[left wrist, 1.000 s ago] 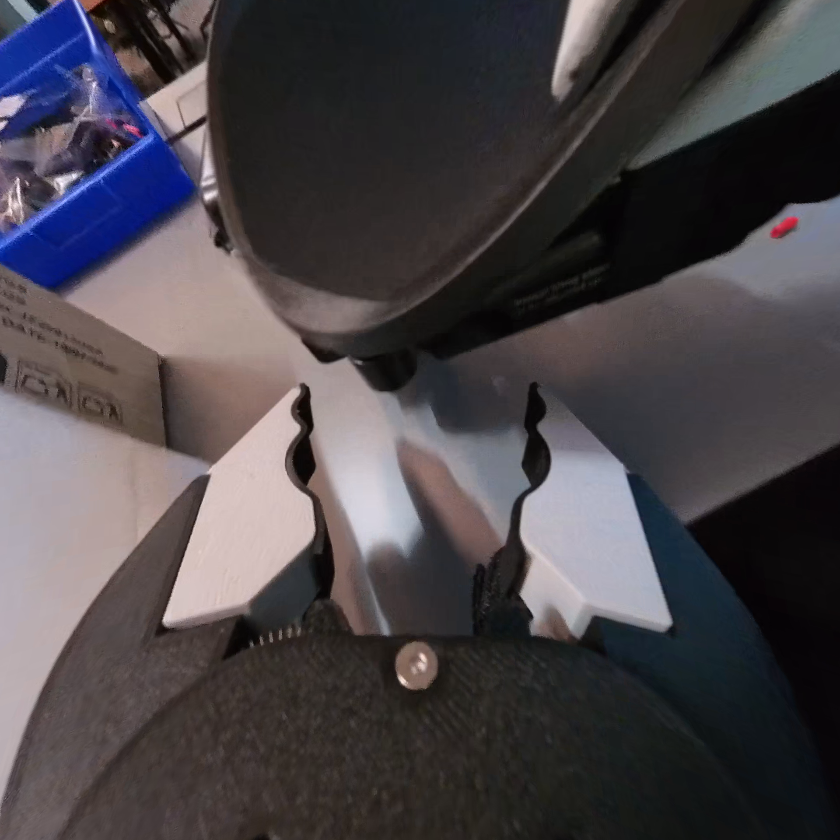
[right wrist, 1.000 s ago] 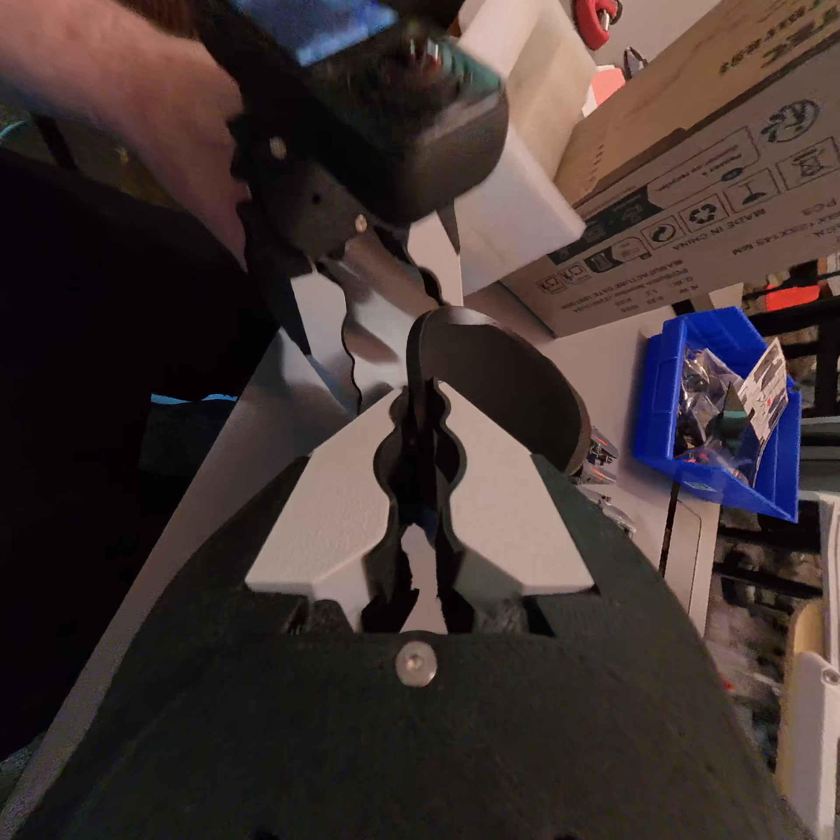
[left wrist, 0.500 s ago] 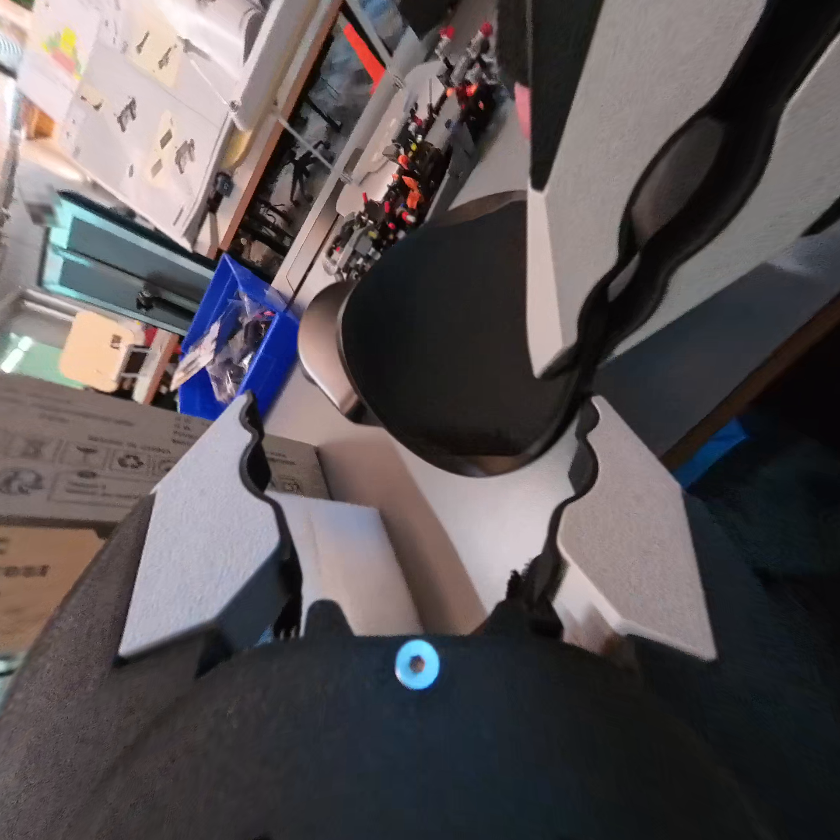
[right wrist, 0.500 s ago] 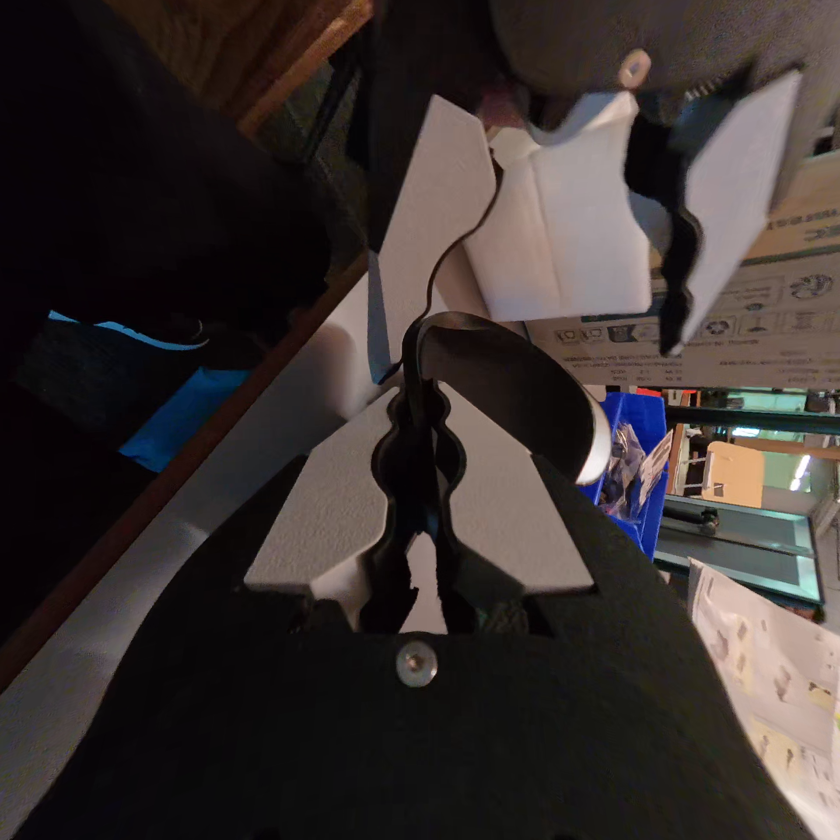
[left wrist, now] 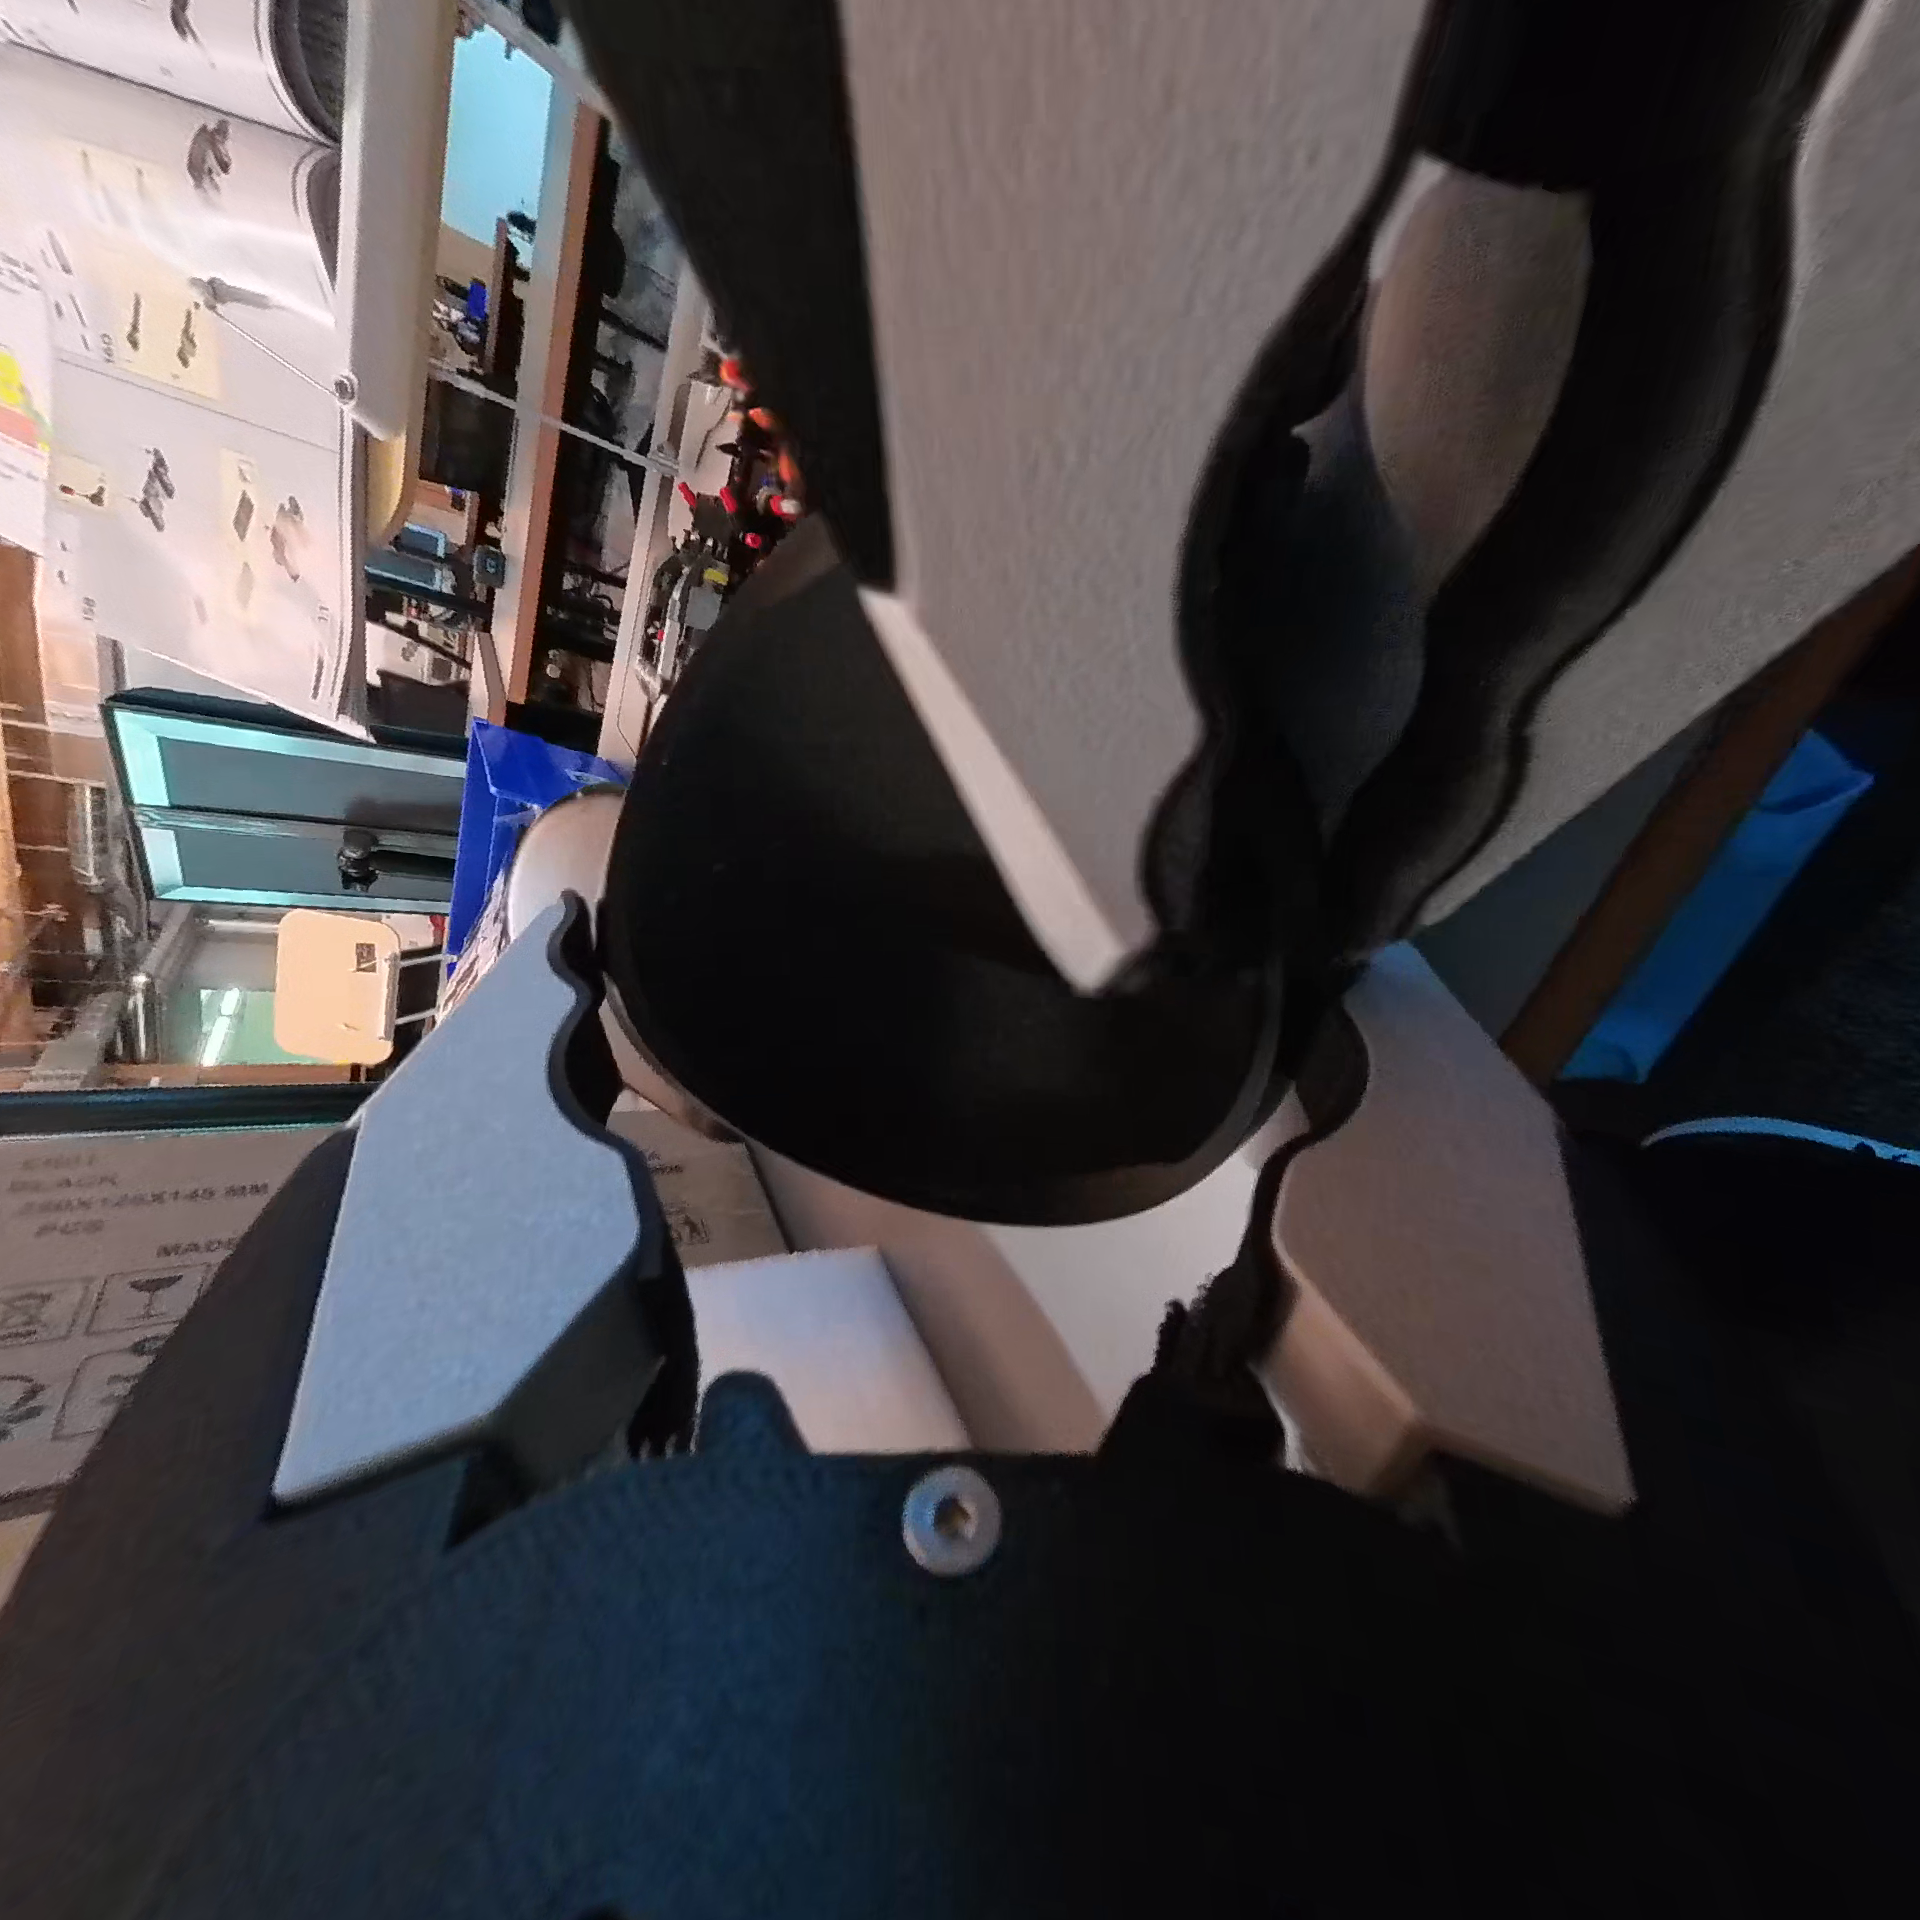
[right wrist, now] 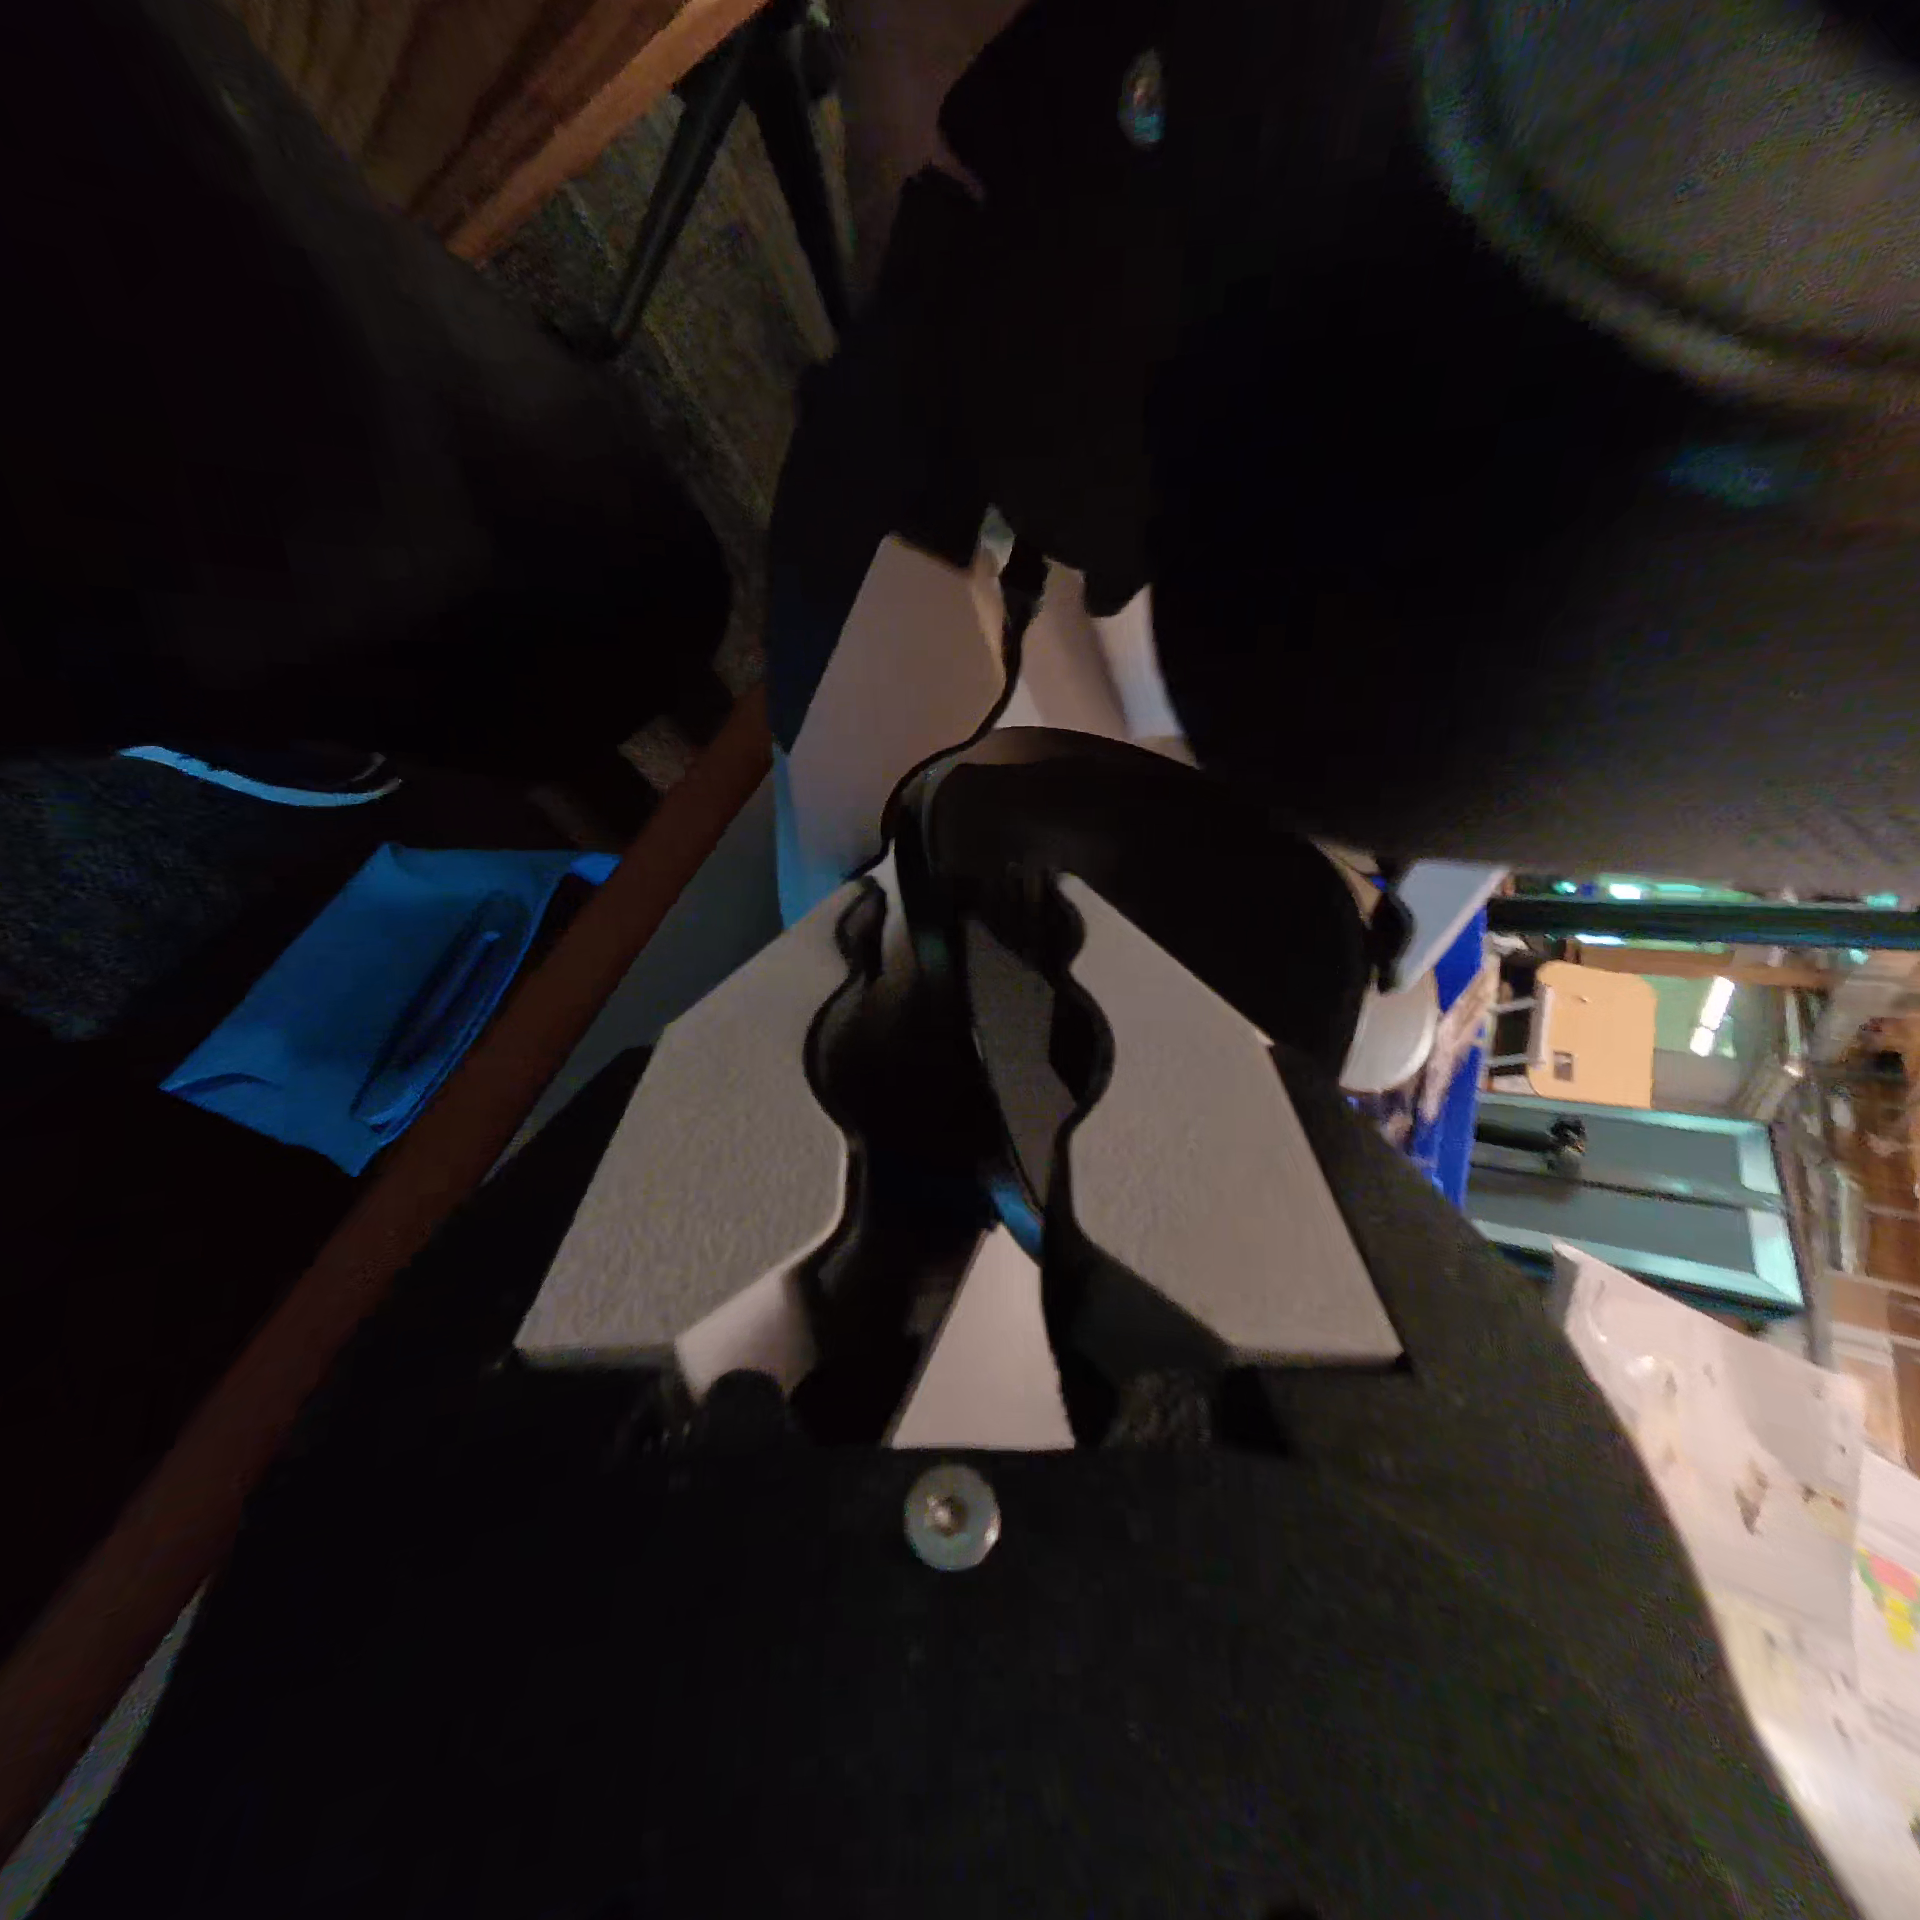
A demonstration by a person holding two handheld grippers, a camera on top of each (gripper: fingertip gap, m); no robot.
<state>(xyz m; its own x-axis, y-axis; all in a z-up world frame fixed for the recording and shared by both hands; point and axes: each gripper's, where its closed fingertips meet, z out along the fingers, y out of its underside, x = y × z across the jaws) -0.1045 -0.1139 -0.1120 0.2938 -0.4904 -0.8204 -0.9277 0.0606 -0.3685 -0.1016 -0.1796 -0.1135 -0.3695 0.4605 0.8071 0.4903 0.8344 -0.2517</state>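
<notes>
Left wrist view
- Left gripper [left wrist: 961, 956]: my jaws stand wide and straddle the black pan [left wrist: 883, 1070]. One tip touches its edge. The other sits just beside the far edge.
- Black pan: tilted, clear of the worktop [left wrist: 1039, 1340], its dark face towards me.
- Right gripper [left wrist: 1247, 935]: opposite and very near, its tips at the pan's rim.
- About it: a white foam block [left wrist: 810, 1340] just below my jaws, a cardboard box [left wrist: 156, 1247] at left and a blue bin [left wrist: 520, 769] behind the pan.
- Change: half a second ago the pan hung ahead of my tips. Now it lies between them.

Right wrist view
- Right gripper [right wrist: 961, 894]: jaws narrowly parted, with the pan's rim [right wrist: 940, 997] between them and a gap showing on either side.
- Change: these jaws were clamped on the rim a moment ago and have since eased apart.
- Left gripper: close overhead. Its dark body hides most of the pan.
- Also: a blue sheet [right wrist: 343, 987] below the worktop edge.
</notes>
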